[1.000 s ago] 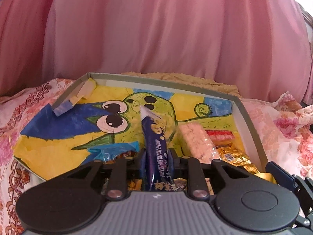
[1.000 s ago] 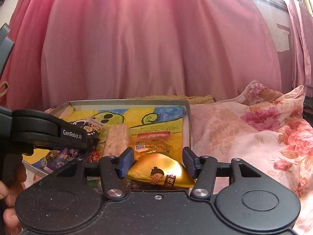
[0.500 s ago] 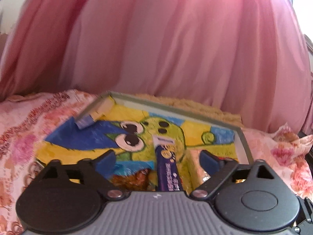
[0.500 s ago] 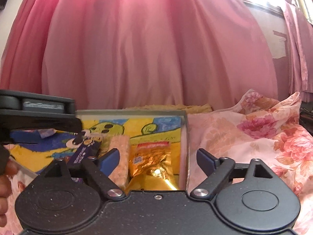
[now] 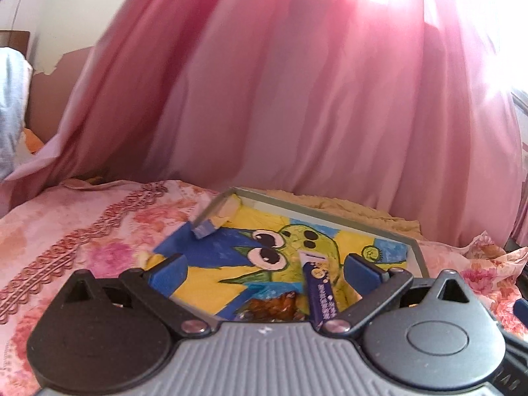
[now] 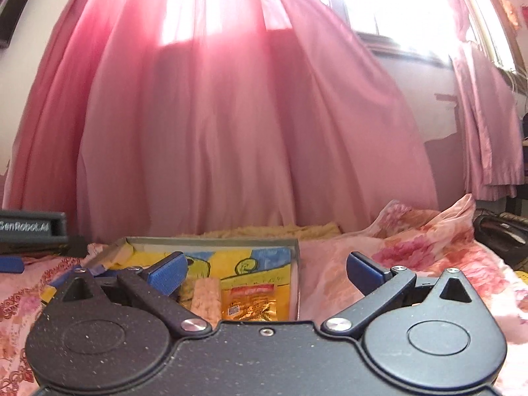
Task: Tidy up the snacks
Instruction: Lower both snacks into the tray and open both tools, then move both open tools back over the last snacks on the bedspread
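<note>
Pink curtain [image 5: 297,99] behind floral bedsheet [image 5: 82,231].

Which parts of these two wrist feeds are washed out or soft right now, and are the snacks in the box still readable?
Right wrist: the window behind the pink curtain is blown out white; the gold packet in the box stays readable. Left wrist: glare at the top right, the curtain smeared, yet the dark blue snack stick shows clearly. Both views bend towards the edges.
</note>
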Tool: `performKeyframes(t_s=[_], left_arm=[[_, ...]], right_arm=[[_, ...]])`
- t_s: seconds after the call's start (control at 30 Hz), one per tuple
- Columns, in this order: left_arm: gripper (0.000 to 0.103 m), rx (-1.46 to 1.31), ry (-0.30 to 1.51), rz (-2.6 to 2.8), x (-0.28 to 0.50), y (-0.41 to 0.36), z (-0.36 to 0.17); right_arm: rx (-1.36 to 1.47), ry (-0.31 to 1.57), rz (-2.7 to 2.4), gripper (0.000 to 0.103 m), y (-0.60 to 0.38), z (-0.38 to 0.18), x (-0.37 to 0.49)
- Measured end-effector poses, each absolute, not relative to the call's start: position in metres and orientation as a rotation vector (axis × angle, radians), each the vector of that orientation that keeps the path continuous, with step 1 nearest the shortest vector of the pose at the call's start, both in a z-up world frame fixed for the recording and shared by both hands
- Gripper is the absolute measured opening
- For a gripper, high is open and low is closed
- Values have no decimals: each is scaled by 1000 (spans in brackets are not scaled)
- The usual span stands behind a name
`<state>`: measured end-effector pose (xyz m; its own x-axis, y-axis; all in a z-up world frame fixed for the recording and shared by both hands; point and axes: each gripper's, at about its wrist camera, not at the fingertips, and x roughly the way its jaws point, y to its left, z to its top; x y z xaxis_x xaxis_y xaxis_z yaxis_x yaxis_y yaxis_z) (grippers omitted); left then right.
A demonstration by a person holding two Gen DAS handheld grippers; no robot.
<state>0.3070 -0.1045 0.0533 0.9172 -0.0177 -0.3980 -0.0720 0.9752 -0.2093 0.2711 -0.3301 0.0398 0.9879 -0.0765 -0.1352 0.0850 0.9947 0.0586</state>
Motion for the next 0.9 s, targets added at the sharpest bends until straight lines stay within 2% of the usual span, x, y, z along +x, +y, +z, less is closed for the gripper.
performKeyframes(t_s=[0.4,0.9], left_arm=[[102,-219,397,42,233,-77,53],[102,-197,447,46,140,-47,18]], right_arm=[[3,72,-61,102,-313,52,191],[-17,215,-67,102,-288,37,108]])
